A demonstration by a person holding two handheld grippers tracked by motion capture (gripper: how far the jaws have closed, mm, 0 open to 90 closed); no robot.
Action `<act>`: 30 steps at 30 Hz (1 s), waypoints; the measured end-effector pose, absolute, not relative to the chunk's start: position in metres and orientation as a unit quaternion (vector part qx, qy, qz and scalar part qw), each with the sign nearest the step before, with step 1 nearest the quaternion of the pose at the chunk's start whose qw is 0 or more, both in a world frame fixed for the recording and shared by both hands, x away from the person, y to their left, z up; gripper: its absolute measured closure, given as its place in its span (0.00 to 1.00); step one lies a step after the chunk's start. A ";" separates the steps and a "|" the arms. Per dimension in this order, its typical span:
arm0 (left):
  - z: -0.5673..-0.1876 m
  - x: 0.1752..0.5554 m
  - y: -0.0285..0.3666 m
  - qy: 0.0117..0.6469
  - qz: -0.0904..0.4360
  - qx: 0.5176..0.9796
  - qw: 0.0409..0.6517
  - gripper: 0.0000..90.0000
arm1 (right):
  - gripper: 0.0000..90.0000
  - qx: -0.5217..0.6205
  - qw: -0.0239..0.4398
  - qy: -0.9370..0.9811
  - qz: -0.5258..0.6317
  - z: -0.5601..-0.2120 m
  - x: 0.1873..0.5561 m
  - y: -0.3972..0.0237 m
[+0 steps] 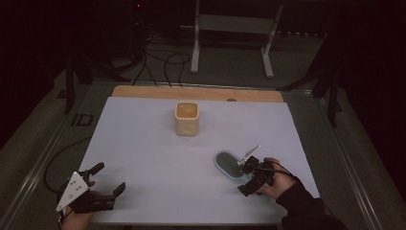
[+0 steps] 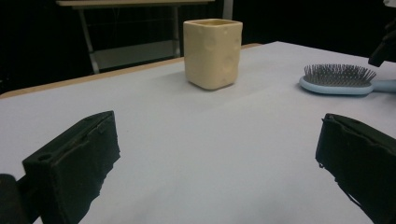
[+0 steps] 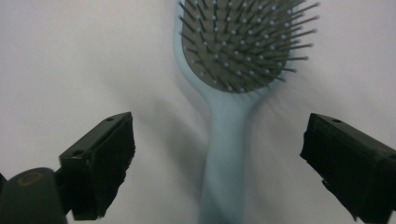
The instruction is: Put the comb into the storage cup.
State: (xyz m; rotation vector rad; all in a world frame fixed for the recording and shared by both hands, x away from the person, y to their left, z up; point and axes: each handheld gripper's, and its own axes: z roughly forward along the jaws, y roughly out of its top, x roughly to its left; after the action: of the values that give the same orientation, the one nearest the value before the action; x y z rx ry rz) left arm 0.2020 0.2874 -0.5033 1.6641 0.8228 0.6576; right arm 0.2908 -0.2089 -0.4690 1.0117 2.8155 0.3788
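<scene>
Nearest the person, at the front-left corner of the tabletop, the left gripper rests low on the pale sheet, its fingers spread wide and holding nothing; parked off to the side like this, it looks to be idle, though its camera faces the other objects. At the front right, the right gripper hovers just over the handle end of the brush, and its own view shows why: the light blue handle runs up between the wide-spread fingers, which stand clear on either side without touching it, so the hand seems lined up to close on the handle. The brush lies flat with its bristles up, its head pointing away from the person, which leaves the slim handle free for such a grip. Farther back, near the middle of the tabletop and well apart from both grippers, stands the cup, a cream, square-sided holder, upright and open at the top; it may be meant to receive the brush. No brand, label or writing is legible on any of these.
</scene>
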 end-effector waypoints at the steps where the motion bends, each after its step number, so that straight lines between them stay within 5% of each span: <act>1: -0.504 0.202 0.287 0.349 0.278 0.704 0.552 0.00 | 0.10 0.336 0.059 0.931 0.126 -0.469 0.291 -0.208; 10: -0.503 0.202 0.288 0.348 0.279 0.704 0.552 0.00 | 0.10 0.350 0.048 0.930 0.102 -0.473 0.297 -0.202; 30: -0.504 0.202 0.288 0.351 0.278 0.706 0.548 0.00 | 0.49 0.365 0.041 0.927 0.079 -0.484 0.306 -0.201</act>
State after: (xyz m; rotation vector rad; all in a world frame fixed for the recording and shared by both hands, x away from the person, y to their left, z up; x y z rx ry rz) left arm 0.2024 0.2876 -0.5038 1.6729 0.8316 0.6593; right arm 0.3057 -0.2006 -0.4838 1.1167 2.8378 0.2412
